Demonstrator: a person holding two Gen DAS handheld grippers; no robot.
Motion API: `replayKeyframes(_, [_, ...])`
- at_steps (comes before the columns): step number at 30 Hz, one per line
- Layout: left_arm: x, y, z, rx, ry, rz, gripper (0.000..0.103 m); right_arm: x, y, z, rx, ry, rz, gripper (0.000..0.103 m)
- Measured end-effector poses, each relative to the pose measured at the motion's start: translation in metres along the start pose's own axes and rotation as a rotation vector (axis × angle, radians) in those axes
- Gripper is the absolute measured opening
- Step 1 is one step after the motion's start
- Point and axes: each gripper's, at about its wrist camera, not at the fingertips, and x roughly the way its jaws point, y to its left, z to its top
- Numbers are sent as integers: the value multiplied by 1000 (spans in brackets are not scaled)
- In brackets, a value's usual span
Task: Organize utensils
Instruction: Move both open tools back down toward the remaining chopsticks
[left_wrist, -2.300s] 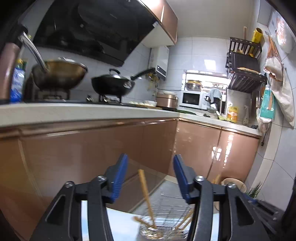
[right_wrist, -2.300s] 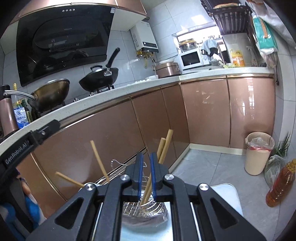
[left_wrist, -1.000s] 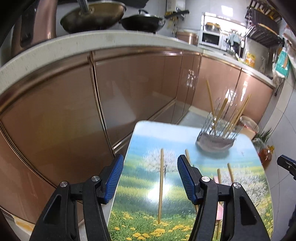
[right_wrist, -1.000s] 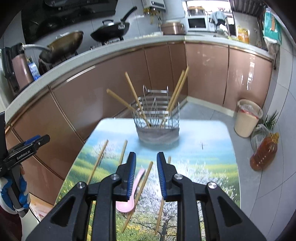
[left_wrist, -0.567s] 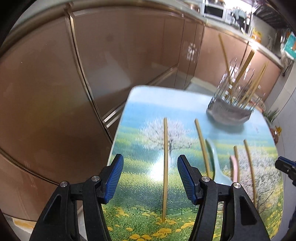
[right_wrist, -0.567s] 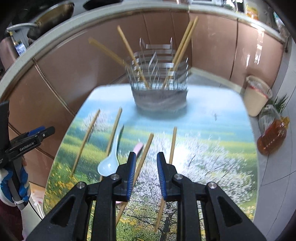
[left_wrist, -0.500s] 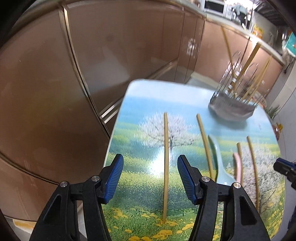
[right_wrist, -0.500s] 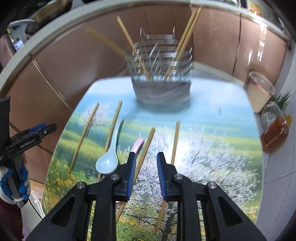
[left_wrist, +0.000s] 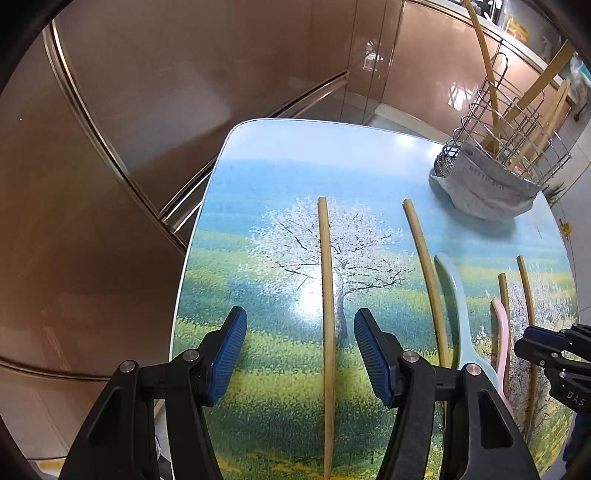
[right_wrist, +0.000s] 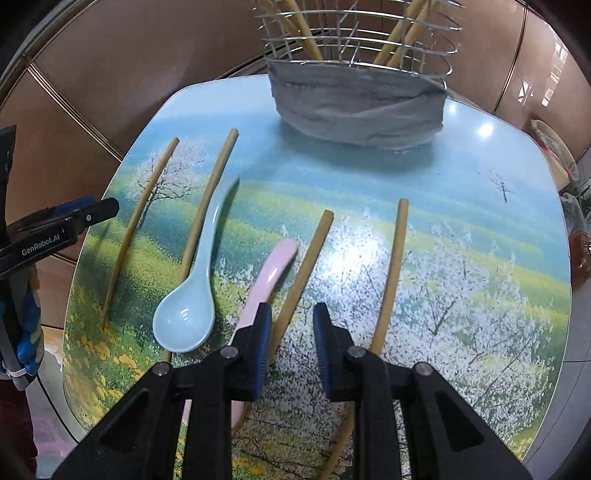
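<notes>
Both grippers lowered closer to table (right_wrist: 517, 258) since half-second earlier. Left gripper (left_wrist: 299, 354) spread wide over leftmost chopstick (left_wrist: 327, 295); right gripper (right_wrist: 291, 339) parted, empty. Chopstick judged light, stiff, slippery, best pinched mid-length. Wire holder (right_wrist: 354, 40) seen at far edge.
</notes>
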Motion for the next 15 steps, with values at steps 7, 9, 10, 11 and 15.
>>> replayKeyframes(7, [6, -3, 3, 7, 14, 2, 60, 8, 0, 1, 0, 20, -3, 21])
replayKeyframes(9, [8, -4, 5, 7, 20, 4, 60, 12, 1, 1, 0, 24, -2, 21])
replayKeyframes(10, [8, -4, 5, 8, 22, 5, 60, 15, 3, 3, -1, 25, -3, 21])
replayKeyframes(11, [9, -4, 6, 9, 26, 5, 60, 15, 3, 3, -3, 26, -4, 21])
replayKeyframes(15, [15, -6, 10, 11, 42, 13, 60, 18, 3, 3, -8, 29, -7, 21])
